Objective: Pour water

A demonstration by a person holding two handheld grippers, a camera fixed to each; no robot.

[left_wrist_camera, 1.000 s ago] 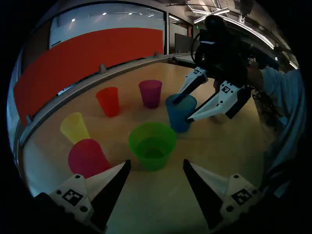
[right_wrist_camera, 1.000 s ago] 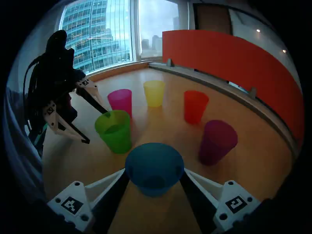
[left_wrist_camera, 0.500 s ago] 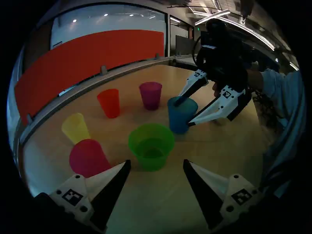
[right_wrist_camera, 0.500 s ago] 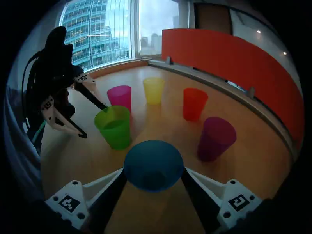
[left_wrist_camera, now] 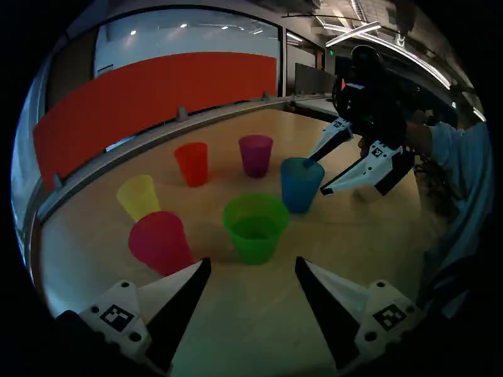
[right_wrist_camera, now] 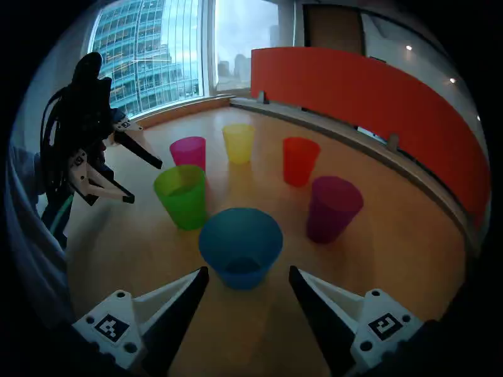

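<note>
A green cup (left_wrist_camera: 256,226) stands on the wooden table (left_wrist_camera: 251,327) just ahead of my left gripper (left_wrist_camera: 251,261), which is open and holds nothing. The blue cup (left_wrist_camera: 301,183) stands upright behind it to the right, with my right gripper (left_wrist_camera: 314,178) open at its far side. In the right gripper view the blue cup (right_wrist_camera: 241,246) sits just beyond my right gripper (right_wrist_camera: 247,271), free of both fingers. The green cup (right_wrist_camera: 182,196) stands to its left, and my left gripper (right_wrist_camera: 144,183) hangs open beyond that. I cannot tell whether either cup holds water.
More cups ring the table: pink (left_wrist_camera: 160,242), yellow (left_wrist_camera: 139,196), orange (left_wrist_camera: 192,163) and purple (left_wrist_camera: 256,154). A grey rail (left_wrist_camera: 126,154) and an orange panel (left_wrist_camera: 157,88) bound the far edge. A person's sleeve (left_wrist_camera: 453,144) is at the right. Windows (right_wrist_camera: 151,56) lie behind the left gripper.
My right gripper has opened wider and drawn back from the blue cup, which now stands free ahead of its fingertips. My left gripper has pulled back a little from the green cup.
</note>
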